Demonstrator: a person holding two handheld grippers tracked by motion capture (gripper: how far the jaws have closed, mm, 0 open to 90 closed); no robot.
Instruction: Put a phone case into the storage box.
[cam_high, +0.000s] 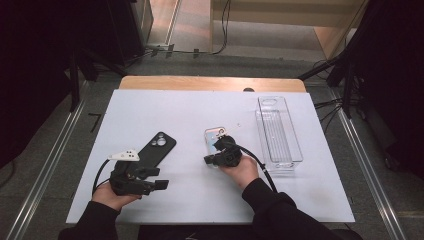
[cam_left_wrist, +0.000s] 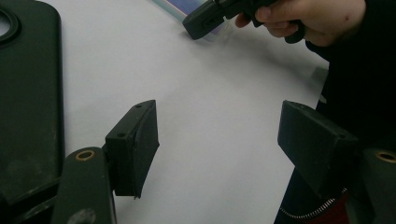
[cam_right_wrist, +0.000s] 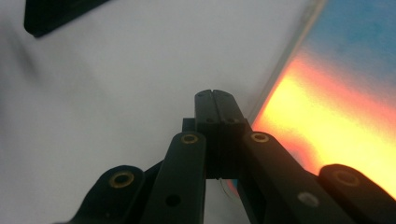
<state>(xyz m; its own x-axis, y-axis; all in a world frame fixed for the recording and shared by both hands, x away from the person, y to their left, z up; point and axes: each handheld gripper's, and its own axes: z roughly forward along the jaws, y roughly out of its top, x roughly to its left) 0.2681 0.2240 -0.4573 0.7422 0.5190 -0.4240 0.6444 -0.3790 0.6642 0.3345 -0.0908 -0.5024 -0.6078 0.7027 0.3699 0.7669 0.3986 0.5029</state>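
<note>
1. High view: a white desk (cam_high: 165, 107) carries 3 things. A black phone case (cam_high: 156, 149) lies left of centre, its camera end pointing toward the far edge. A glossy, iridescent phone case (cam_high: 214, 136) lies near the middle, and a clear plastic tray (cam_high: 278, 131) stands toward the right edge. The left gripper (cam_high: 159, 185) sits near the front edge, just beside the black case's near end, jaws parted with nothing between them. The right gripper (cam_high: 209, 159) lies over the iridescent case's near end.

2. Left gripper view: the left gripper (cam_left_wrist: 219, 140) holds its 2 jaws wide apart over bare desk surface (cam_left_wrist: 210, 84). The black phone case (cam_left_wrist: 28, 107) lies at the left, clear of the jaws. The right hand (cam_left_wrist: 303, 16) and its gripper appear at the top.

3. Right gripper view: the right gripper (cam_right_wrist: 213, 93) has its 2 jaws pressed together, gripping nothing, with the tips right at the iridescent phone case's (cam_right_wrist: 336, 93) edge.
</note>
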